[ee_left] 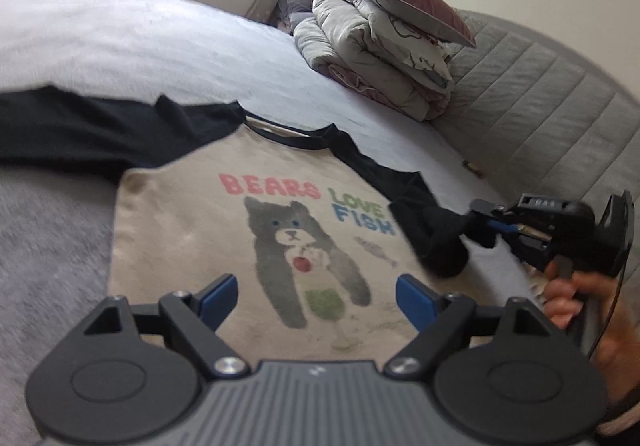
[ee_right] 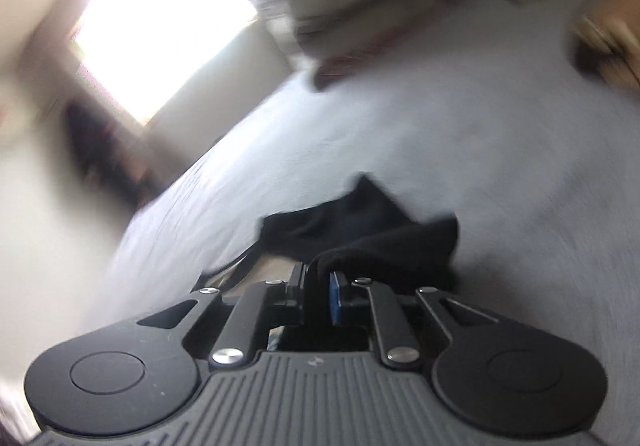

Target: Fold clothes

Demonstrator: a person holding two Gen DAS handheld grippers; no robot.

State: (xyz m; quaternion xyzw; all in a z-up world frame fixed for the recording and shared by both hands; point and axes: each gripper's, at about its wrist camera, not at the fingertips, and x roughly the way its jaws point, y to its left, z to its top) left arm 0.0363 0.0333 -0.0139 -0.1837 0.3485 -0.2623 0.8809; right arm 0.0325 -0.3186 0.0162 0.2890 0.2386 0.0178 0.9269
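My left tool [ee_left: 316,296], jaws wide, hovers over the beige bear-print T-shirt with black sleeves [ee_left: 208,230]; my right tool [ee_right: 320,286] clamps its black sleeve [ee_right: 384,242].

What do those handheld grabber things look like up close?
Each gripper is black, with two round discs beside a grey ribbed body, silver screws on angled black link arms, and blue pads on the fingers. The right gripper has white lettering on top and a thin black cable by the hand.
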